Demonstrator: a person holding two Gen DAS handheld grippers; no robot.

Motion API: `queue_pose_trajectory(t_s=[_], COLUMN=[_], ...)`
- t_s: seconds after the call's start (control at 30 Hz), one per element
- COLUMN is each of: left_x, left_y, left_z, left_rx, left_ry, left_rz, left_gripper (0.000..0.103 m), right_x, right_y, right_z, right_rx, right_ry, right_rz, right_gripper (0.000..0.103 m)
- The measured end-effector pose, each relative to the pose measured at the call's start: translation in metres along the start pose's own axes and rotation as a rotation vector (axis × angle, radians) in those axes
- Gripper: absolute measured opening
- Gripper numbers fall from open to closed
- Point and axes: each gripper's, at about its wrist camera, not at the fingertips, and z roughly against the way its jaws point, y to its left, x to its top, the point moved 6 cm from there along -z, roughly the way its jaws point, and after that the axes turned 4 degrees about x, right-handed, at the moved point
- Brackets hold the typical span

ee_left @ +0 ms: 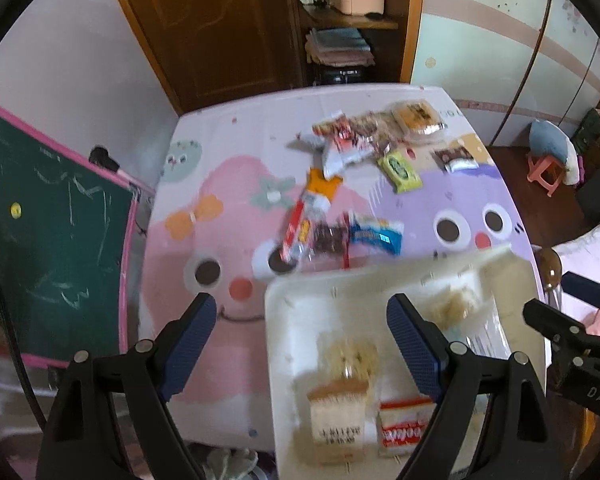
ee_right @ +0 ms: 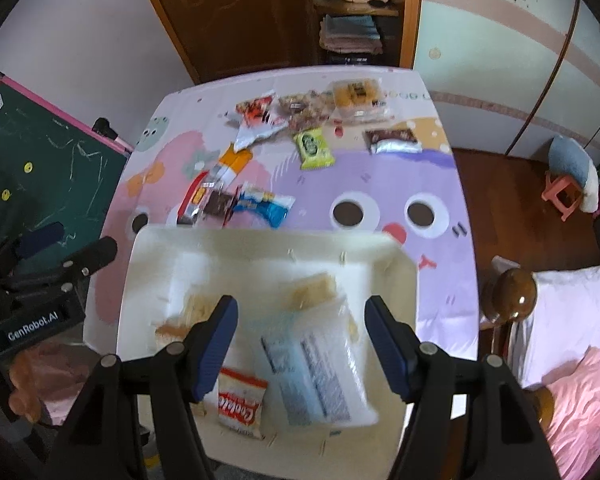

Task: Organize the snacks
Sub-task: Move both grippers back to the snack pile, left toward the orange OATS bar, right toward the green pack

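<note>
A white tray [ee_left: 292,320] [ee_right: 156,256] sits at the table's near edge. It holds a red-and-white cookie pack [ee_right: 241,407] [ee_left: 403,424], a beige snack pack [ee_left: 338,408], and a clear pack with blue print [ee_right: 320,372]. More snacks lie scattered on the far half: a blue pack [ee_right: 266,205] [ee_left: 376,236], a green-yellow pack [ee_right: 313,148] [ee_left: 400,166], a long red-orange pack [ee_left: 306,216]. My left gripper [ee_left: 302,344] is open and empty over the tray's left edge. My right gripper [ee_right: 300,340] is open and empty above the tray.
The table has a cartoon-print cloth [ee_left: 220,208]. A green chalkboard [ee_left: 52,240] stands at the left. A wooden door [ee_left: 212,20] and shelf are behind. A bed with a wooden post [ee_right: 514,292] is at the right, a pink stool [ee_right: 564,196] beyond.
</note>
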Motion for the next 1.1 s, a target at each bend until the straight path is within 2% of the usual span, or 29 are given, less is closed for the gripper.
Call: queue_pose_trajectory(t_s=[0.43,0.6,0.8,1.1], left_x=[0.106,0.135,0.145,0.125], left_y=[0.016,0.019,0.014,-0.001], left_z=[-0.013,-0.038,-0.093,-0.194], left_rx=[-0.023,-0.048,-0.080,-0.102], left_ry=[-0.100,-0.094,-0.015,0.175], left_rz=[0.015,0.039,0.043,0.013], left_gripper=[0.086,0.086,0.086,0.086], right_x=[0.113,0.145,0.165,0.166], right_y=[-0.009,-0.015,-0.027,-0.032], right_z=[0.013,-0.009,-0.064,-0.154], right_rx=[-0.075,-0.077,-0.071,-0.081], right_ry=[-0.154,-0.147,-0.081,0.072], right_rz=[0.036,0.033,0.009,0.019], right_gripper=[0.066,0.066,0.066,0.066])
